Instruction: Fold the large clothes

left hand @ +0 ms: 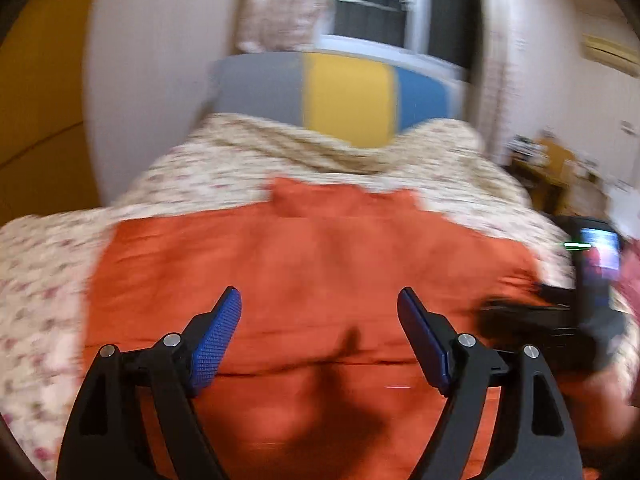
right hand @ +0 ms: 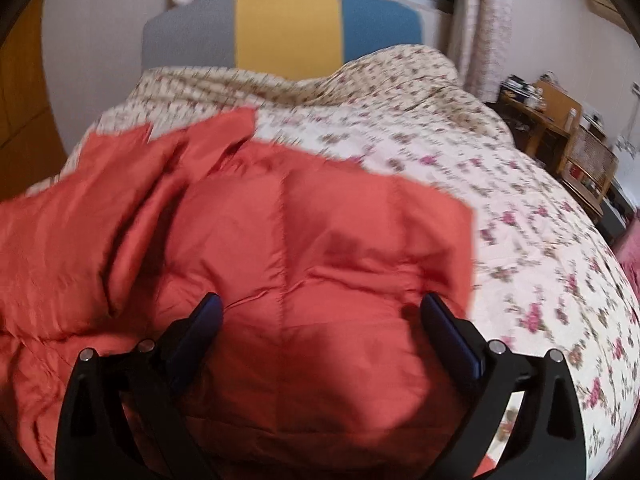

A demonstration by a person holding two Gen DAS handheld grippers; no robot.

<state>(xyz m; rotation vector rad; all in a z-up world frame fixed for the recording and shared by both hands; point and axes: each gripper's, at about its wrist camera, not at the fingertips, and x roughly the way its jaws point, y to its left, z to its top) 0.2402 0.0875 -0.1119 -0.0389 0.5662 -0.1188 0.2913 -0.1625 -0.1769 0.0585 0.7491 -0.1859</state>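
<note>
On the bed, the orange jacket is lying flat, ready for folding. Both tools, left tool and right tool, are hanging spread wide above it, pinching nothing.

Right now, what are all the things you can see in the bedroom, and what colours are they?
Puffy jacket: one, orange-red, spread on the bed, partly folded on its left side.
Bedspread: one, cream with pink flowers, covering the bed.
Headboard: one, grey, yellow and blue panels, at the far end of the bed.
Curtains: pale patterned, beside the window.
Window: one, dark, white frame, behind the headboard.
Wooden furniture: brown, cluttered, far right; items too small to tell.
Left tongs: one, black with blue pads, open above the jacket.
Right tongs: one, black with blue pads, open above the jacket.
</note>
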